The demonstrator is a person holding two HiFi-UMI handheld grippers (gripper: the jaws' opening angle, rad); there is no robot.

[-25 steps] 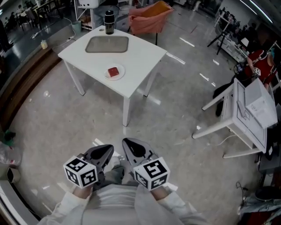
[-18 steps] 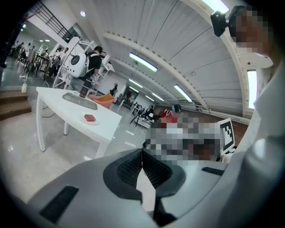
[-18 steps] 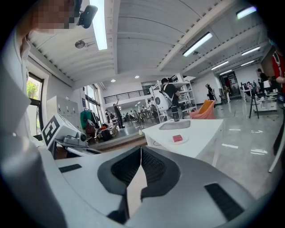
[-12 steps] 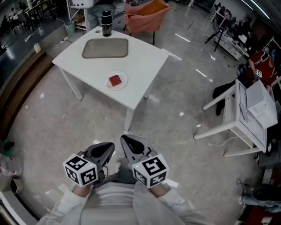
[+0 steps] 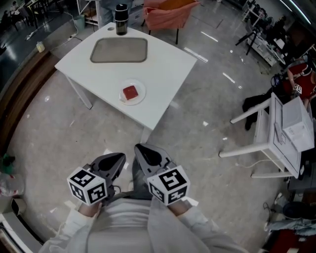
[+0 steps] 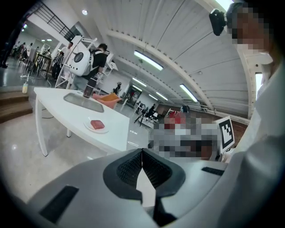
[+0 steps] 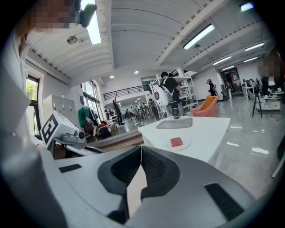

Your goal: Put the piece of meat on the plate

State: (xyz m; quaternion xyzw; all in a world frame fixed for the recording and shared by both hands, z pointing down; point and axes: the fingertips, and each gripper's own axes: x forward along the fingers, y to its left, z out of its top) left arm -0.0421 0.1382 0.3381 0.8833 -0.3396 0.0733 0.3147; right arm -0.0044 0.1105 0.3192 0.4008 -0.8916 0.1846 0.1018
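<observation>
- Polished grey floor [image 5: 197, 133] fills the gap between the person and the white square worktop [image 5: 168, 64], whose near corner points toward both grippers.
- On that worktop, ahead of the grippers and well apart from them, sits a small round white plate [image 5: 142, 95] with a red squarish piece of meat [image 5: 130, 92] lying flat in its middle.
- Beyond the plate, farther from the grippers, lie a grey rectangular tray [image 5: 119, 50] and a black cylindrical tumbler [image 5: 121, 13].
- The meat lies almost straight ahead, on a line between the two grippers. The left gripper view shows it ahead and to the left [image 6: 97, 124], the right gripper view ahead and to the right [image 7: 176, 142].
- The block looks about as wide as it is long, so I can make out no clear long axis.
- The right gripper [image 5: 142, 150] has its tip slightly nearer the worktop than the left gripper [image 5: 118, 159], though neither is within reach.
- The left gripper's jaws meet along a thin seam [image 6: 142, 153] with nothing between them.
- The right gripper is likewise closed and empty [image 7: 141, 151], touching nothing.
- To my eye the meat already rests on the plate, so any coming move would first mean closing the distance to the worktop.
</observation>
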